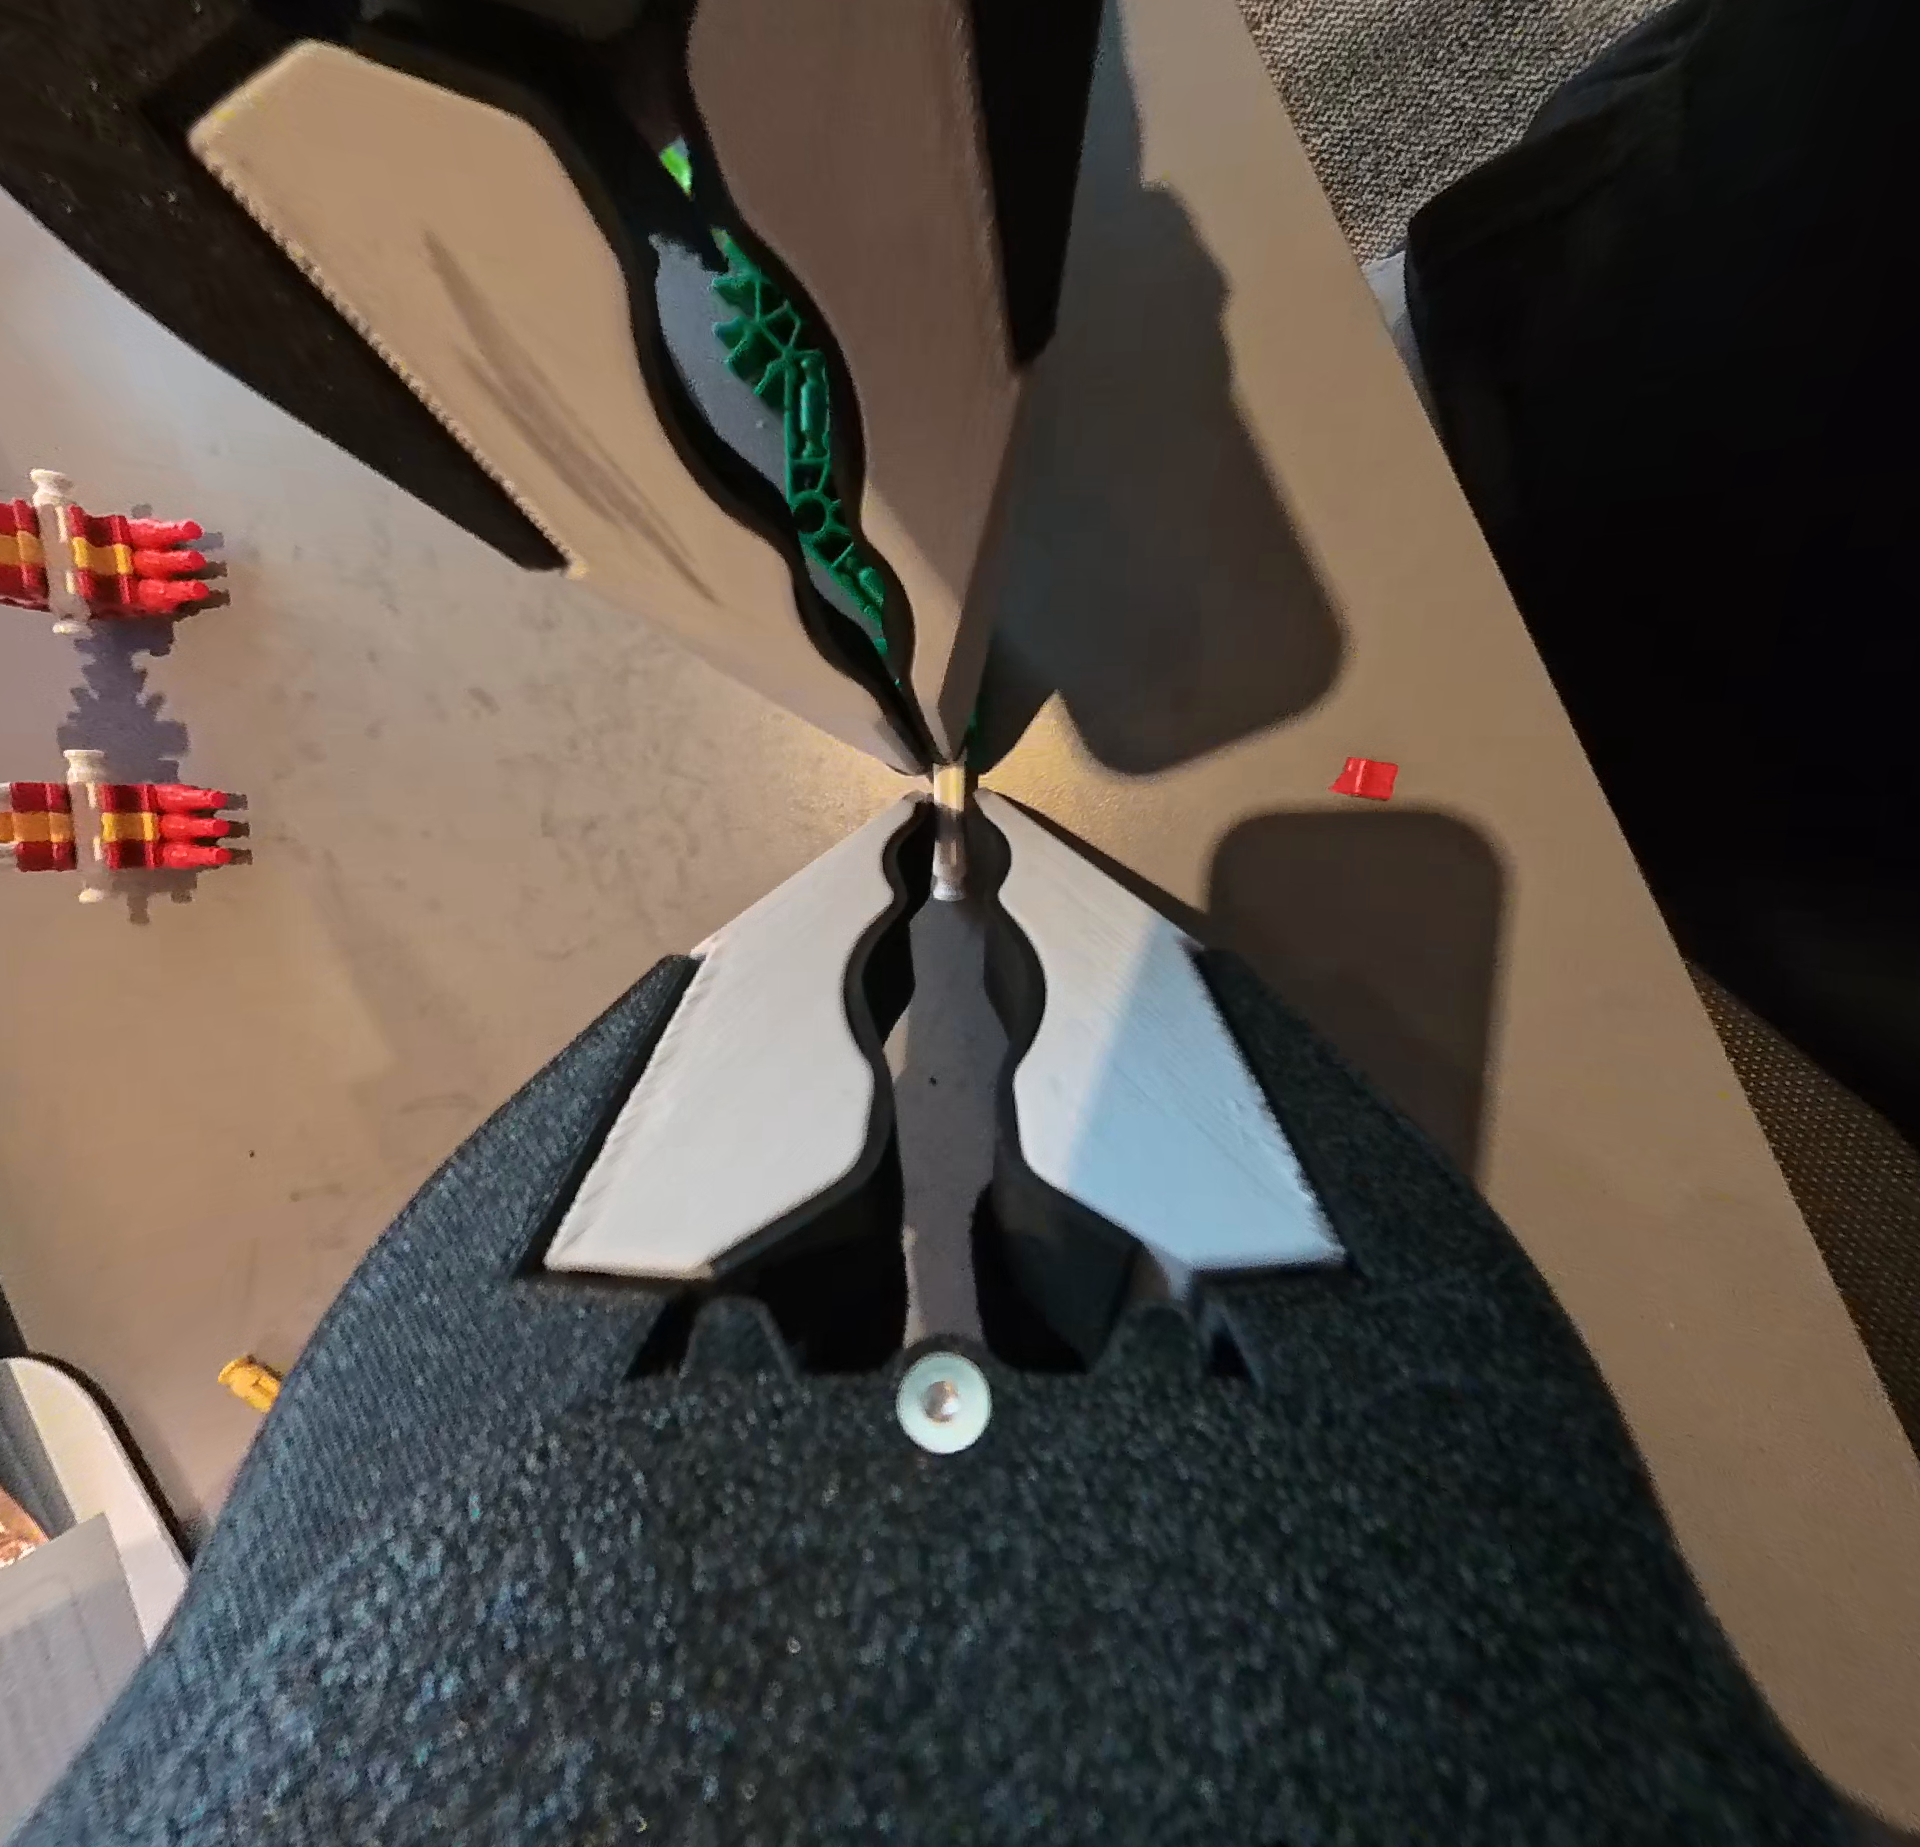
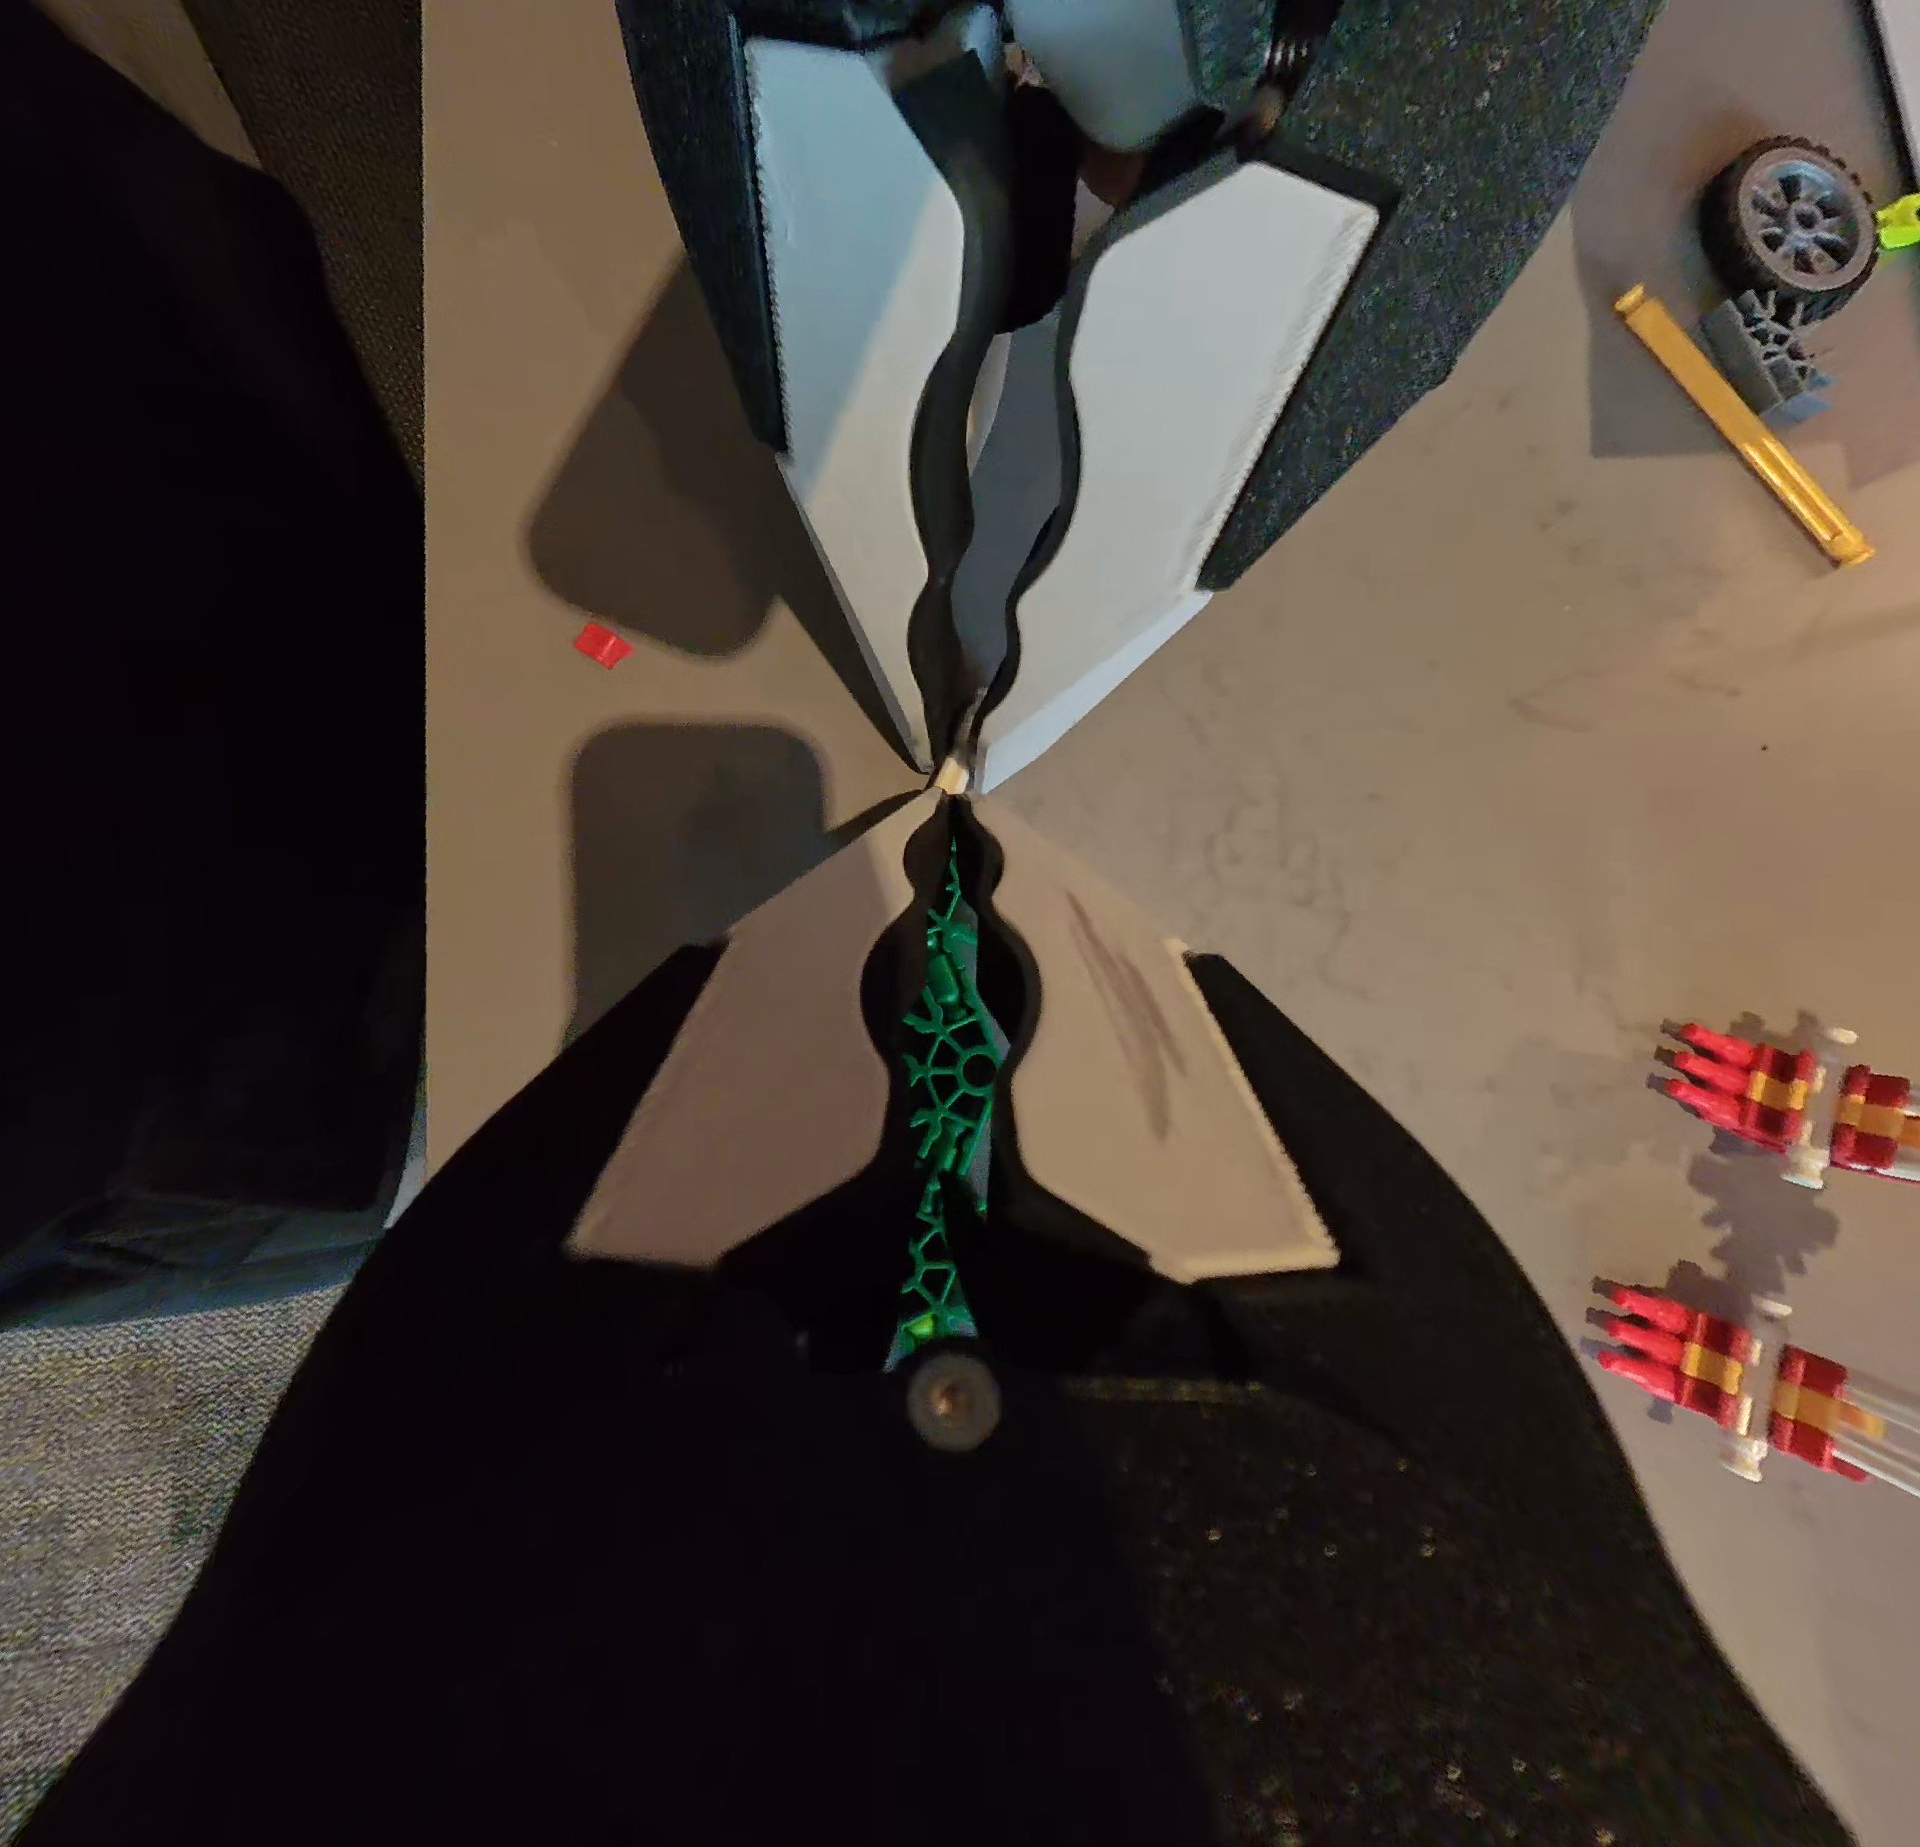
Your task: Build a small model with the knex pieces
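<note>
My left gripper [image 1: 948, 810] is shut on a short white rod [image 1: 948, 854], whose end sticks out past the fingertips. My right gripper [image 2: 951, 810] is shut on a flat green connector piece [image 2: 951, 1070] that runs back between its fingers. The two grippers meet tip to tip above the tan table [image 1: 416, 966]. The white rod end [image 2: 954, 774] touches the front of the green piece. The right gripper [image 1: 940, 748] enters the left wrist view from the top with the green piece [image 1: 821, 447]. The left gripper [image 2: 961, 748] enters the right wrist view from the top.
Two red, yellow and white built parts [image 1: 104, 561] [image 1: 114, 826] lie on the table, also in the right wrist view [image 2: 1787, 1101] [image 2: 1745, 1371]. A small red piece [image 1: 1363, 777] lies near the table edge. A grey wheel [image 2: 1803, 218], yellow rod [image 2: 1745, 426] and grey connector [image 2: 1766, 353] lie farther off. Less than 4 cm separates the two grippers' tips.
</note>
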Tool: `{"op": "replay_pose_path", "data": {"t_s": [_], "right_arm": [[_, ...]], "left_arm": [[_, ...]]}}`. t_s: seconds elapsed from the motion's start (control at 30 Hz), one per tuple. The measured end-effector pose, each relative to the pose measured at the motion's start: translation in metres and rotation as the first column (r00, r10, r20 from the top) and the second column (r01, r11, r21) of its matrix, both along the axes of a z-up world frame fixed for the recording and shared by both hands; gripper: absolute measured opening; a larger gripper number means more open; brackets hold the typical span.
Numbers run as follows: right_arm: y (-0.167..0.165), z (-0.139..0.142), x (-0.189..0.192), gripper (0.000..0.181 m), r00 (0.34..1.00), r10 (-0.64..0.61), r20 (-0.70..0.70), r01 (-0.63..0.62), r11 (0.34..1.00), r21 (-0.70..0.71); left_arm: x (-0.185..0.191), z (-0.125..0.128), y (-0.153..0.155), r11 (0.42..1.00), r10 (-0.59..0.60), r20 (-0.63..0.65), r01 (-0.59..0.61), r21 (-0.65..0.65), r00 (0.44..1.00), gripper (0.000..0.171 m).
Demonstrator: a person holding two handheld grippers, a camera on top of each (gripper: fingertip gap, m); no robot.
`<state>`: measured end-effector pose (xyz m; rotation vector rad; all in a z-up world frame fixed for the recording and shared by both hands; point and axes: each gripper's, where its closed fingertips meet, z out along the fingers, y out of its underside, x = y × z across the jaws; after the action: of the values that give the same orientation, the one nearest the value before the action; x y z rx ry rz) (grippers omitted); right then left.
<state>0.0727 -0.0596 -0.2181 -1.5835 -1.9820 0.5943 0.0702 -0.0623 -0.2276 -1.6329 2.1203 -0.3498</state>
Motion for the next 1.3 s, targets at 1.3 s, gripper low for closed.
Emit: {"op": "replay_pose_path", "data": {"t_s": [1.3], "right_arm": [[-0.0029, -0.0023, 0.0046, 0.000, 0.996, -0.086, 0.033, 0.087, 0.994, -0.061]], "left_arm": [[0.0026, -0.0011, -0.0008, 0.998, 0.051, 0.010, -0.050, -0.050, 0.999, 0.004]]}}
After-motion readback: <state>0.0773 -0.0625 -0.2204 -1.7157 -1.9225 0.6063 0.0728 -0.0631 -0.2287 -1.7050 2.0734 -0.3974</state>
